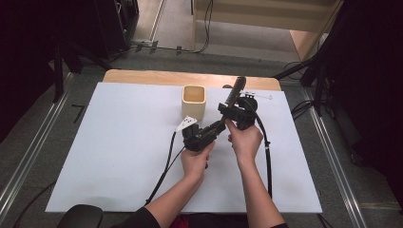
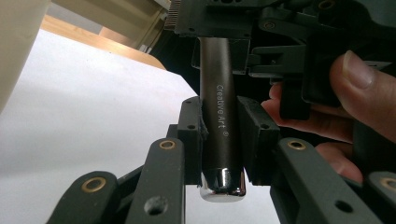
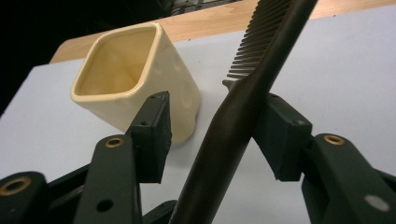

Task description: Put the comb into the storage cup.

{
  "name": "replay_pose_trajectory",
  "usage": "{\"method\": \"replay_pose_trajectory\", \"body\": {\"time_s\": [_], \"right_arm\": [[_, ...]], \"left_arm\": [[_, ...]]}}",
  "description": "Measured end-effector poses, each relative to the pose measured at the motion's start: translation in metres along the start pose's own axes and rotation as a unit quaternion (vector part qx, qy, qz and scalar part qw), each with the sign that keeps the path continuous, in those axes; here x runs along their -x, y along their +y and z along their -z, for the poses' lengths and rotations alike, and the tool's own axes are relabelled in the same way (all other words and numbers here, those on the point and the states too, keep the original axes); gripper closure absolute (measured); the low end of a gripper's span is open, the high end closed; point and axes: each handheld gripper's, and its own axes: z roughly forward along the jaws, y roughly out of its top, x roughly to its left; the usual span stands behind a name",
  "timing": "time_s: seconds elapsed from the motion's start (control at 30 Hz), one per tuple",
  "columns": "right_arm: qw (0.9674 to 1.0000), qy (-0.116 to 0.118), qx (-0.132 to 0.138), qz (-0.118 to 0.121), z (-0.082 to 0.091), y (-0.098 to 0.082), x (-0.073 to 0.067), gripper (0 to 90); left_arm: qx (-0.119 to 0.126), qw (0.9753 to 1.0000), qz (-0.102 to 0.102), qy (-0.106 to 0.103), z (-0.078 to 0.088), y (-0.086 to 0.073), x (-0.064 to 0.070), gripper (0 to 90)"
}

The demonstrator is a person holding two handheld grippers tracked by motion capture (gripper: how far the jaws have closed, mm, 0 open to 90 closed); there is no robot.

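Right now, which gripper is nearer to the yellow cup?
Left. The left gripper sits just below the cup, clamping the brush handle; the right gripper is farther to the cup's right.

One cream square cup stands on one white table; just right of the cup, two hand-held grippers, left and right, meet on one dark comb
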Motion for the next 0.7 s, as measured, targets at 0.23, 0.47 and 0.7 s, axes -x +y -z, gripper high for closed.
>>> {"method": "replay_pose_trajectory", "body": {"time_s": [0.23, 0.47, 0.7], "right_arm": [[0.9985, 0.020, -0.015, -0.050, -0.0004, 0.0010, 0.0037, 51.8], [0.9980, 0.011, -0.018, -0.059, -0.0012, 0.0005, 0.0079, 64.9], [0.9973, 0.018, -0.024, -0.067, -0.0001, 0.0013, 0.0098, 66.6]], "left_arm": [[0.006, 0.9997, 0.021, -0.011, -0.0016, -0.0043, -0.0018, 73.6], [0.009, 0.9998, 0.018, -0.009, -0.0017, -0.0048, -0.0015, 73.6], [0.007, 0.9999, 0.013, -0.008, -0.0018, -0.0061, -0.0008, 73.6]]}}
